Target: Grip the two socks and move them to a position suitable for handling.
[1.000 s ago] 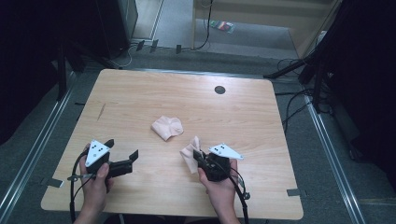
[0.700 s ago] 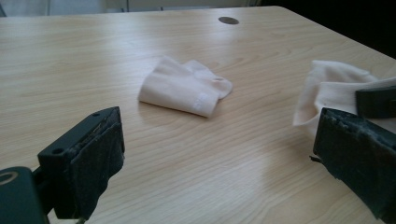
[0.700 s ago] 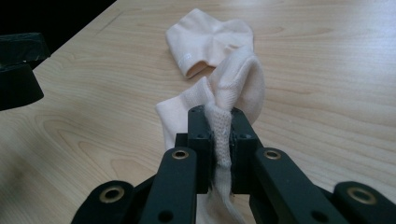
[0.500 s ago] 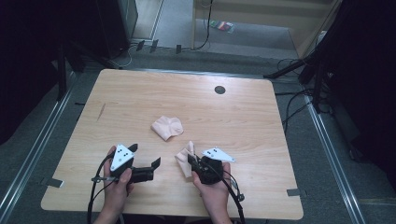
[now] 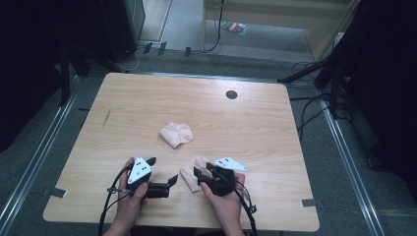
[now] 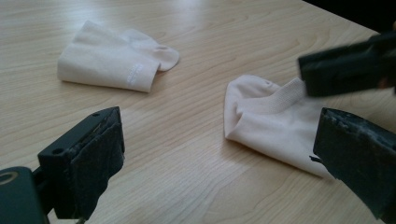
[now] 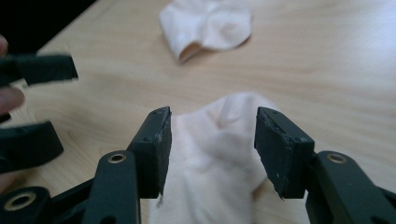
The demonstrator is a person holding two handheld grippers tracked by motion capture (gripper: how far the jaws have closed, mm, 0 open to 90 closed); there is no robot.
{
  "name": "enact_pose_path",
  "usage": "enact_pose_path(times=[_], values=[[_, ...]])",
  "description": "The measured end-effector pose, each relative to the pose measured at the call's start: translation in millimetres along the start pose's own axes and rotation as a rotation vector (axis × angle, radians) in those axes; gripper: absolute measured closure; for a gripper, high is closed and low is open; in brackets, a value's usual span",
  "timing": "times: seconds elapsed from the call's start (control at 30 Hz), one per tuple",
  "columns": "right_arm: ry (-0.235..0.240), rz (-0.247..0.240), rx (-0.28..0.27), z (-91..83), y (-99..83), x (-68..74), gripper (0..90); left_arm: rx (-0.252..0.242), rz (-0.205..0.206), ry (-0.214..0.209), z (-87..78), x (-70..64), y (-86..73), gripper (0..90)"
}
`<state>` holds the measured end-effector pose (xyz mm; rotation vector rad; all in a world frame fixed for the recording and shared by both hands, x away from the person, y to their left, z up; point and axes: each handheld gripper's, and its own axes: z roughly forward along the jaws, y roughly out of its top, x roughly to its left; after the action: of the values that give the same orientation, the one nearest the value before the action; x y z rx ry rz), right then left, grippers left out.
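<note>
Two pale pink socks lie on the wooden table [image 5: 275, 123]. One folded sock [image 5: 175, 134] [image 6: 112, 58] [image 7: 210, 23] rests near the table's middle. The other sock [image 5: 191, 173] [image 6: 275, 126] [image 7: 212, 158] lies close to the front edge. My right gripper [image 5: 198, 176] [image 7: 212, 140] is open, its jaws standing either side of this near sock's bunched end. My left gripper [image 5: 169, 181] [image 6: 224, 154] is wide open just left of the same sock, pointing at it, with only bare wood between its jaws. One right jaw shows dark above the sock's cuff in the left gripper view.
A small dark round hole [image 5: 231, 94] sits near the table's far edge. Beyond the table are cables on the grey floor [image 5: 305, 113] and a metal rail [image 5: 34, 162] at the left. Bare wood spreads to both sides and behind the socks.
My left gripper has travelled right from the table's left front to just beside the near sock. The right gripper has shifted slightly left with the sock between its jaws.
</note>
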<state>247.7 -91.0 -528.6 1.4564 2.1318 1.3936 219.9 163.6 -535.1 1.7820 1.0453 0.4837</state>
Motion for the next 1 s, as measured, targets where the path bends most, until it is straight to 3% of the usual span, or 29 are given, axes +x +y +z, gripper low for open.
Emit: enact_pose_path(times=[0.07,0.1,0.23,0.5,0.57,0.63,0.7,0.77,0.8,0.87,1.0], values=[[-0.005,0.000,-0.020,-6.1,2.7,-3.4,47.7,0.003,0.002,-0.001,-0.6,1.5,0.1,1.9],[-0.014,-0.003,-0.046,-17.5,8.0,-9.7,54.8,-0.001,-0.003,-0.003,-1.6,3.4,0.4,2.0],[-0.012,-0.026,-0.036,-24.7,11.7,-14.5,61.6,0.000,-0.001,0.000,-2.9,4.1,0.3,1.9],[-0.002,-0.079,0.044,-4.4,-1.8,-8.9,62.7,0.010,-0.008,-0.013,-1.2,3.7,-0.8,2.0],[-0.011,-0.098,0.053,-1.0,-3.7,-5.9,62.9,0.013,-0.006,-0.016,-0.1,2.9,-1.3,2.0],[-0.047,-0.150,0.065,3.1,-6.6,0.8,65.4,0.021,-0.007,-0.019,1.6,1.6,-2.3,2.0],[-0.055,-0.163,0.069,4.1,-7.4,2.5,67.0,0.024,-0.003,-0.019,2.0,1.6,-2.6,2.0],[-0.069,-0.178,0.059,4.9,-8.8,6.4,77.8,0.027,-0.004,-0.019,2.2,1.2,-2.8,1.9],[-0.069,-0.178,0.059,4.9,-8.8,6.4,77.8,0.027,-0.002,-0.019,2.3,1.2,-2.8,1.9],[-0.056,-0.187,0.046,3.3,-9.0,7.8,86.1,0.027,-0.004,-0.018,2.3,1.2,-2.7,2.0],[-0.018,-0.184,0.031,-1.8,-5.3,9.7,88.6,0.030,-0.015,-0.024,3.2,-0.7,-3.4,2.0]])
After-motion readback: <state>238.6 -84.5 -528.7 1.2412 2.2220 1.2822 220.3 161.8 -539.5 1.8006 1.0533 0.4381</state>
